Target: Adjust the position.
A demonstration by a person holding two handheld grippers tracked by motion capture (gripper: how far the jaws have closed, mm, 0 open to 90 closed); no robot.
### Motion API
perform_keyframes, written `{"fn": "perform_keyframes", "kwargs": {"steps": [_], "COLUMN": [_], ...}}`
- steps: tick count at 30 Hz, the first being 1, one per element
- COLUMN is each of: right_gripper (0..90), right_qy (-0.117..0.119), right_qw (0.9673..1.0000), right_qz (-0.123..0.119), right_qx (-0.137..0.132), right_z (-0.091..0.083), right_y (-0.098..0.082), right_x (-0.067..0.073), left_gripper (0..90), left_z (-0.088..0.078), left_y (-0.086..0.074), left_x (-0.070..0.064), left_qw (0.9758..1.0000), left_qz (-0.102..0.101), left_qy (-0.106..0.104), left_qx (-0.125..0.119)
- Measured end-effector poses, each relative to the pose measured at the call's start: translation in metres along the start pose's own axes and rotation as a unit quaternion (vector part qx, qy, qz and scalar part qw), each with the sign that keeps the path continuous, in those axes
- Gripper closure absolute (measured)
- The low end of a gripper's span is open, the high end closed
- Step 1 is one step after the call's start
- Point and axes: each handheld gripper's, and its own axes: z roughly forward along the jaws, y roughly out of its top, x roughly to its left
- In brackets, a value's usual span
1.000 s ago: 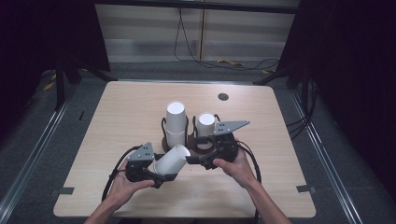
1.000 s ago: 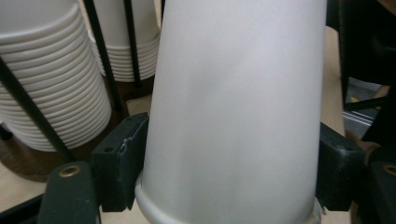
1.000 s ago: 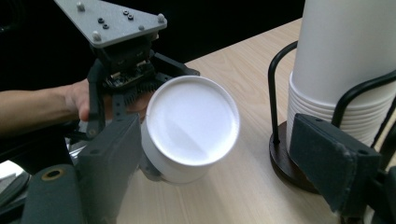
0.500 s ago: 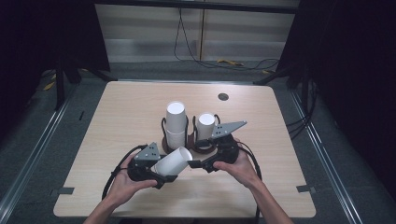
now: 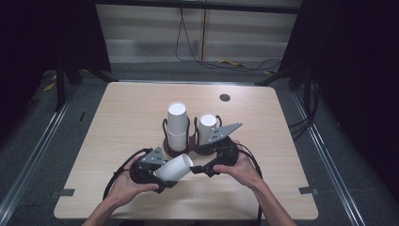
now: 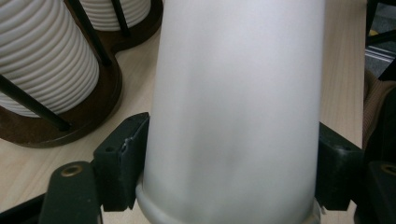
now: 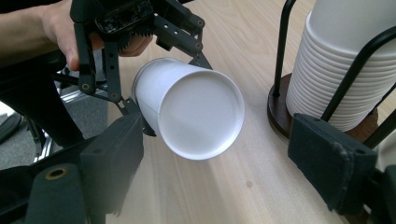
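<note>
A light wooden table point(image 5: 122, 122) carries a dark wooden cup rack point(image 5: 175, 149) with two stacks of white paper cups point(image 5: 177, 123), just beyond both claws. A small dark round disc point(image 5: 225, 98) lies farther off, past the right claw.

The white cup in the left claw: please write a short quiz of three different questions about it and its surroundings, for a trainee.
1. True or false: the left claw is shut on the white cup.
2. In the right claw view, the end of the cup that faces the camera is: (a) its open mouth, (b) its closed bottom.
3. Fill in: the two stacks of cups stand in a dark ____ with black wire uprights.

Key
1. True; in the left claw view both jaws press its sides.
2. (b)
3. holder. The right claw is open, its jaws on either side of the cup's bottom.
</note>
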Motion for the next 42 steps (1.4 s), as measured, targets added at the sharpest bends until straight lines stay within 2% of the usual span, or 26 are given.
{"fn": "perform_keyframes", "kwargs": {"steps": [1, 4, 5, 9, 10, 12, 14, 15, 17, 18, 22, 23, 25, 26, 27, 29, 30, 32, 33, 34, 35, 36, 38, 40, 42], "right_gripper": [18.4, 18.3, 18.2, 19.0, 19.2, 19.1, 19.0, 19.0, 18.9, 18.9, 18.1, 18.1, 17.5, 17.5, 17.3, 17.3, 17.3, 17.3, 17.2, 17.2, 17.2, 17.2, 16.3, 16.3, 16.3], "right_qy": [0.001, 0.004, 0.003, 0.005, 0.006, 0.006, 0.009, 0.01, 0.005, 0.005, 0.005, 0.004, 0.002, 0.002, 0.002, -0.001, 0.002, 0.002, 0.006, 0.006, 0.01, 0.01, 0.011, 0.014, 0.02], "right_qw": [1.0, 0.9999, 0.9998, 0.9995, 0.9992, 0.9989, 0.9982, 0.9974, 0.9963, 0.9963, 0.9948, 0.9934, 0.993, 0.993, 0.9918, 0.9915, 0.9916, 0.9913, 0.9911, 0.9911, 0.9907, 0.9907, 0.9902, 0.9897, 0.989], "right_qz": [0.0, -0.006, -0.011, -0.018, -0.022, -0.024, -0.031, -0.036, -0.041, -0.041, -0.045, -0.048, -0.048, -0.048, -0.052, -0.052, -0.051, -0.052, -0.054, -0.054, -0.053, -0.053, -0.054, -0.051, -0.05], "right_qx": [0.003, 0.01, 0.016, 0.026, 0.035, 0.04, 0.051, 0.062, 0.075, 0.075, 0.091, 0.104, 0.108, 0.108, 0.117, 0.119, 0.119, 0.121, 0.121, 0.121, 0.125, 0.125, 0.128, 0.133, 0.138], "right_z": [0.001, 0.002, 0.002, 0.003, 0.004, 0.005, 0.006, 0.007, 0.009, 0.009, 0.011, 0.012, 0.012, 0.012, 0.013, 0.013, 0.014, 0.015, 0.016, 0.016, 0.017, 0.017, 0.019, 0.022, 0.025], "right_y": [0.0, 0.0, 0.001, 0.001, 0.001, 0.0, -0.001, -0.001, -0.002, -0.002, -0.004, -0.005, -0.007, -0.007, -0.008, -0.008, -0.008, -0.008, -0.008, -0.008, -0.008, -0.008, -0.008, -0.008, -0.007], "right_x": [0.001, 0.004, 0.005, 0.006, 0.007, 0.008, 0.009, 0.009, 0.008, 0.008, 0.009, 0.009, 0.009, 0.009, 0.01, 0.01, 0.009, 0.009, 0.009, 0.009, 0.01, 0.01, 0.01, 0.01, 0.011], "left_gripper": [24.8, 24.8, 24.8, 25.2, 25.3, 25.5, 25.6, 25.6, 25.8, 25.8, 25.8, 25.8, 25.8, 25.8, 25.8, 25.8, 25.8, 25.8, 25.8, 25.8, 25.8, 25.9, 26.1, 26.2, 26.2], "left_z": [-0.001, -0.001, -0.001, 0.001, 0.002, 0.004, 0.007, 0.008, 0.009, 0.009, 0.011, 0.012, 0.012, 0.013, 0.013, 0.014, 0.014, 0.016, 0.018, 0.019, 0.02, 0.02, 0.02, 0.019, 0.021], "left_y": [0.0, 0.0, 0.001, 0.003, 0.005, 0.005, 0.007, 0.009, 0.01, 0.01, 0.011, 0.013, 0.014, 0.015, 0.017, 0.02, 0.021, 0.023, 0.024, 0.024, 0.024, 0.024, 0.025, 0.026, 0.026], "left_x": [0.0, -0.002, -0.003, -0.006, -0.008, -0.009, -0.011, -0.012, -0.011, -0.012, -0.013, -0.013, -0.013, -0.013, -0.014, -0.015, -0.015, -0.016, -0.017, -0.018, -0.019, -0.019, -0.02, -0.02, -0.022], "left_qw": [0.9999, 0.9999, 0.9997, 0.9996, 0.9992, 0.9991, 0.9988, 0.9983, 0.9982, 0.9984, 0.9972, 0.996, 0.9956, 0.9947, 0.9938, 0.992, 0.9913, 0.9906, 0.9894, 0.9889, 0.99, 0.99, 0.9888, 0.9891, 0.9875], "left_qz": [0.006, 0.004, 0.016, 0.017, 0.024, 0.023, 0.029, 0.032, 0.036, 0.031, 0.038, 0.046, 0.047, 0.055, 0.06, 0.07, 0.078, 0.081, 0.085, 0.087, 0.083, 0.083, 0.089, 0.087, 0.094], "left_qy": [0.004, 0.007, 0.005, 0.002, 0.001, 0.003, 0.003, 0.002, -0.001, -0.002, -0.001, 0.003, 0.005, 0.0, 0.008, 0.013, 0.012, 0.004, -0.001, 0.001, 0.001, 0.001, 0.01, 0.006, 0.003], "left_qx": [0.01, 0.007, 0.019, 0.024, 0.032, 0.037, 0.039, 0.049, 0.048, 0.048, 0.065, 0.077, 0.08, 0.087, 0.094, 0.104, 0.106, 0.11, 0.117, 0.12, 0.114, 0.114, 0.12, 0.119, 0.126]}}
